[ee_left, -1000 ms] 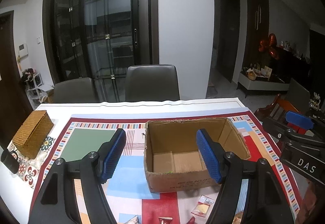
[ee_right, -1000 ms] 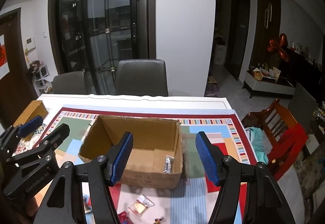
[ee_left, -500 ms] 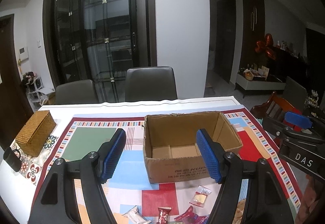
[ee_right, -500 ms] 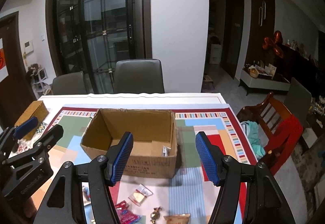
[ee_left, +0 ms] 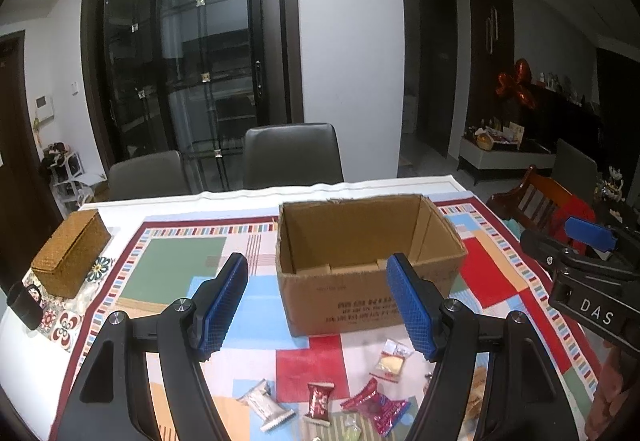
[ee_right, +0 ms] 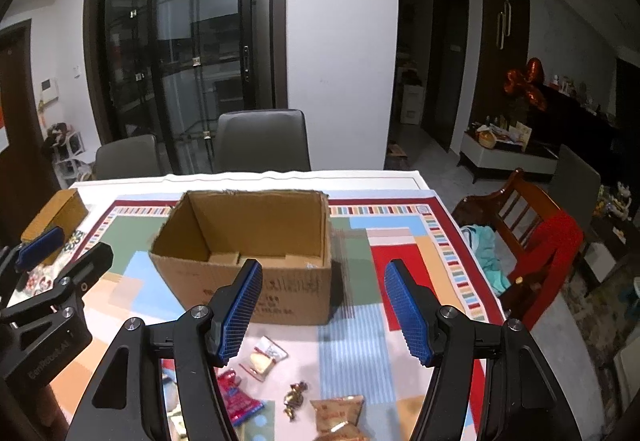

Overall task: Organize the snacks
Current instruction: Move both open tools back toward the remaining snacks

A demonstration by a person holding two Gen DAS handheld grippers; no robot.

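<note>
Hovering both grippers, left (ee_left: 316, 305) and right (ee_right: 322, 307), jaws apart and empty | snacks (ee_left: 320, 401) loose just before box (ee_left: 360, 265) | risk: I fear slick wrappers slipping, or fingers nudging box.

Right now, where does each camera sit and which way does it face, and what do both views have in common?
Left wrist: rides the left hand-held gripper, jaws open and empty, angled down across the table at the cardboard box; the right hand-held gripper shows at the right edge.
Right wrist: rides the right hand-held gripper, open and empty, aimed the same way; the left hand-held gripper shows at the left edge.
Shared: the box, loose snacks in front of it, the wicker box, grey chairs.
</note>
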